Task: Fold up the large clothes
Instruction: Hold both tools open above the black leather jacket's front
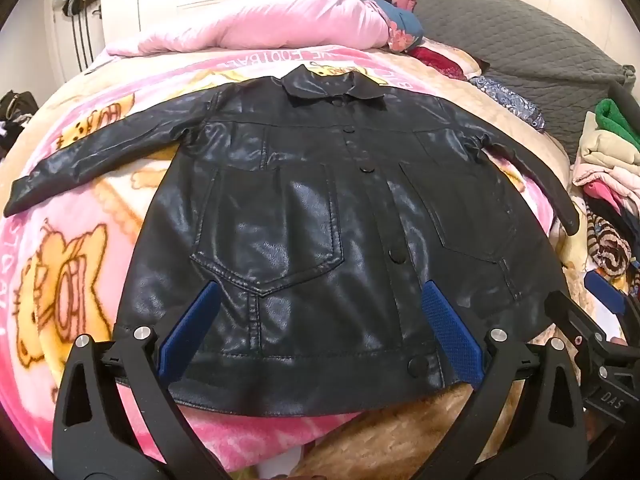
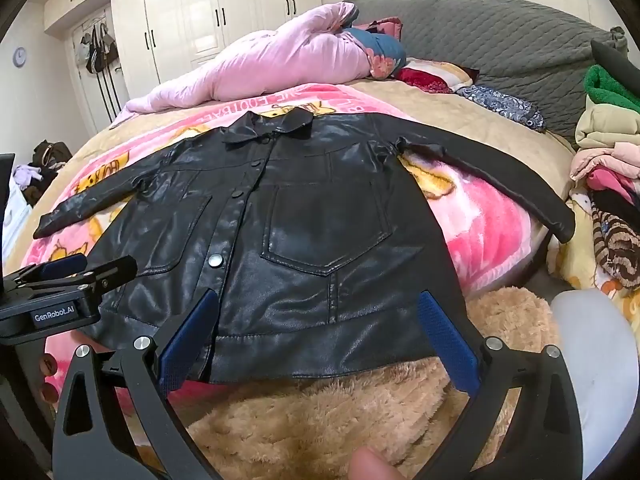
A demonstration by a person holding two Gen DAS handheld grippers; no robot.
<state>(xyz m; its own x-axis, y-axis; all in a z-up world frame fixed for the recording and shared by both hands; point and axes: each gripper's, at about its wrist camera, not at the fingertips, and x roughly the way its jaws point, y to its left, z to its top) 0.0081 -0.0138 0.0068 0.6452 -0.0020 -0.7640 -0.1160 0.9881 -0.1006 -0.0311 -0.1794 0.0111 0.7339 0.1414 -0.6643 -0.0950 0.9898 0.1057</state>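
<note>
On the bed's pink cartoon blanket (image 1: 72, 264) lay the black leather jacket (image 1: 304, 216), flat, buttoned, sleeves spread out; it looked heavy, stiff and slippery, so the hem corners seemed best to grab. Clothes piles (image 2: 608, 160) sat well aside. The left gripper (image 1: 320, 332) and right gripper (image 2: 320, 332) hung wide apart, holding nothing
</note>
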